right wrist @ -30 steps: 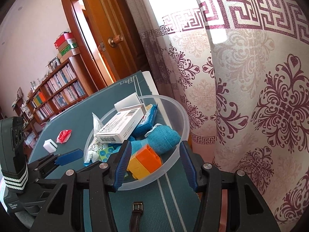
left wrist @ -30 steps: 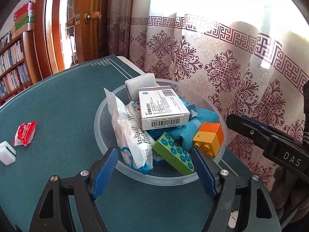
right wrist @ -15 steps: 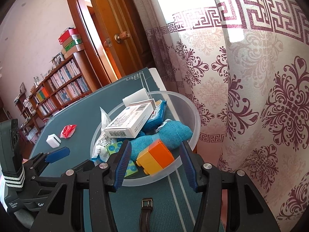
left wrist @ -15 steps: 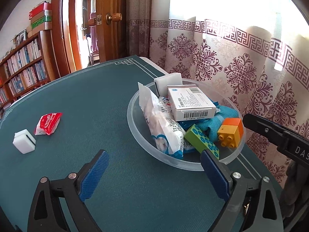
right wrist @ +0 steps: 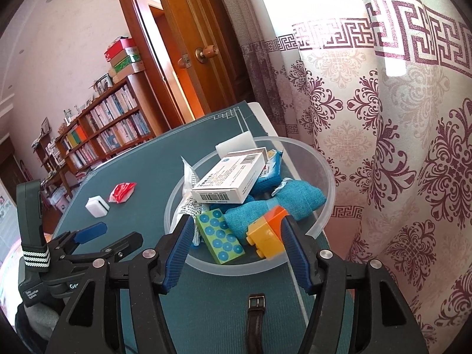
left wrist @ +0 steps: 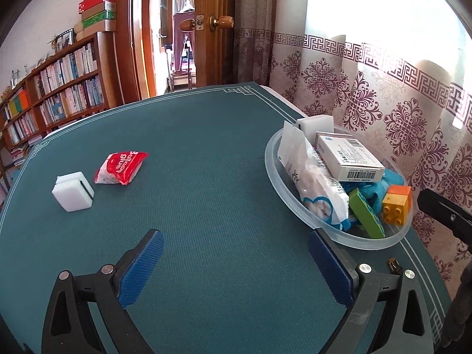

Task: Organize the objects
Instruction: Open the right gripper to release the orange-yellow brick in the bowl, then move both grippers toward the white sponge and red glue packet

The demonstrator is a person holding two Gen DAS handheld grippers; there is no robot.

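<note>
A clear plastic bowl [left wrist: 275, 174] [right wrist: 324, 174] holds a white medicine box [right wrist: 230, 177], a cotton-swab bag [left wrist: 315, 183], a teal cloth [right wrist: 295, 200], a green dotted brick [right wrist: 219, 236] and an orange-yellow brick [right wrist: 268, 233]. My right gripper [right wrist: 236, 230] hangs over the bowl's near rim, its jaws opening. The orange-yellow brick lies between them beside the right pad, and the left pad is clear of it. My left gripper [left wrist: 236, 242] is over bare teal table, jaws opening wide with nothing between them. A red packet [left wrist: 121, 166] and a white block [left wrist: 72, 196] lie to its left.
A brown watch strap [right wrist: 255, 318] with a buckle lies on the table [left wrist: 206, 147] in front of the bowl. A patterned curtain [right wrist: 398, 147] hangs just past the table's right edge. A bookshelf [left wrist: 59, 94] and a wooden door [left wrist: 218, 29] stand behind.
My left gripper swung left away from the bowl and spread wider, so the red packet and white block came closer. My right gripper's jaws parted off the orange-yellow brick.
</note>
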